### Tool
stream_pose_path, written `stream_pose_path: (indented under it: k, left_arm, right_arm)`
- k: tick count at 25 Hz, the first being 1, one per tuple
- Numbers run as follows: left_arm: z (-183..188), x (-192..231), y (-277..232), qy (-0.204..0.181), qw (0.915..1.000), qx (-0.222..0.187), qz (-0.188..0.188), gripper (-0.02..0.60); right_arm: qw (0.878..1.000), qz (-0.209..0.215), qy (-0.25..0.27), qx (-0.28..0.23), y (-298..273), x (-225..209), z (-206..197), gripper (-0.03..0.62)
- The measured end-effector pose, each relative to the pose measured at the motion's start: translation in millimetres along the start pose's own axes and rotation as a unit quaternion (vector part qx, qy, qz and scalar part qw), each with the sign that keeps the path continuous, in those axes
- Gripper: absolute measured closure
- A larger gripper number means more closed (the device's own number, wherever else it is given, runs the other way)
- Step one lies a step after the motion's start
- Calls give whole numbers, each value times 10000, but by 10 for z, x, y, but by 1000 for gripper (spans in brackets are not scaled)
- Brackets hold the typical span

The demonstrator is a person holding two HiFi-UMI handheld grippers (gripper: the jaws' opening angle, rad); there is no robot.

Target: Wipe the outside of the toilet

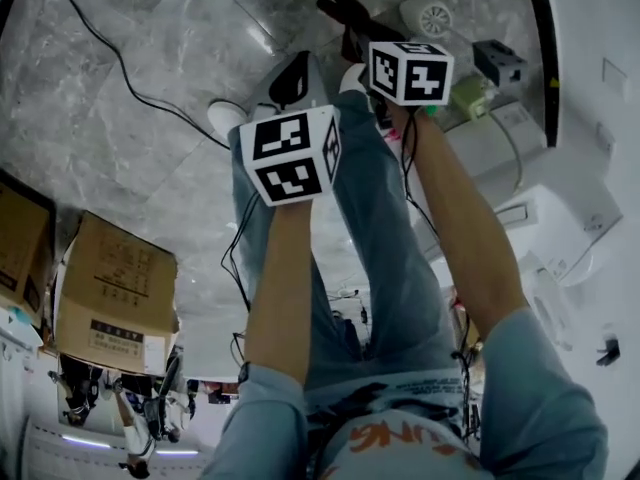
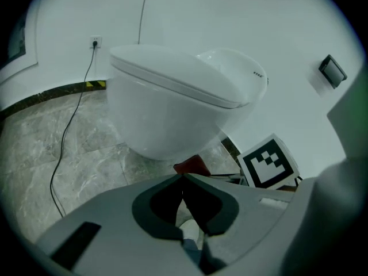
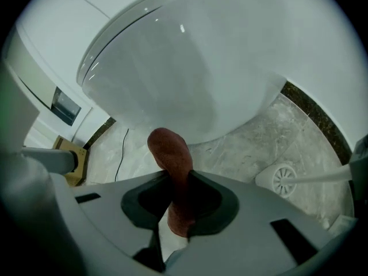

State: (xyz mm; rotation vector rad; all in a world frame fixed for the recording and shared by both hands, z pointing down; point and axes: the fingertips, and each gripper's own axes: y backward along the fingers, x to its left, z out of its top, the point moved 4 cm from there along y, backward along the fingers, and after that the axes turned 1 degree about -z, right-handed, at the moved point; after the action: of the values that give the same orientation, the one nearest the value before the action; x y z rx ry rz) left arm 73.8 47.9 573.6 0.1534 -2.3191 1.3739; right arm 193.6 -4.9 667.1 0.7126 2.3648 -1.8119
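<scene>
Clenching the right gripper [image 3: 179, 180] on a cloth [image 3: 170, 151] poking out ahead of the jaws, toilet [image 3: 190, 68] just beyond; holding the left gripper [image 2: 183, 180] pressed together on nothing. Likely risking the narrow cloth folding back or tugging free under rubbing, leaving bare jaws scraping porcelain.

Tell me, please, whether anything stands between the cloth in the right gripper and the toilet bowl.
Nothing visible does. In the right gripper view the reddish cloth, clamped in the right gripper, points at the outer wall of the toilet bowl with only open air between; I cannot tell whether it touches.
</scene>
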Motion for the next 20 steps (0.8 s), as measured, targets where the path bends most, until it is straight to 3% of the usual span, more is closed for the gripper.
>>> stream_pose_path:
  k: [4,20]
  left_arm:
    - [-158,351,77,439,9988,-101,171,588]
    - [-315,1351,251,856,9954,-318,289,588]
  right_arm:
    - [9997,28,191,130,-159,274,-149,522]
    - [9982,388,429,-152,-885,1220,-49,522]
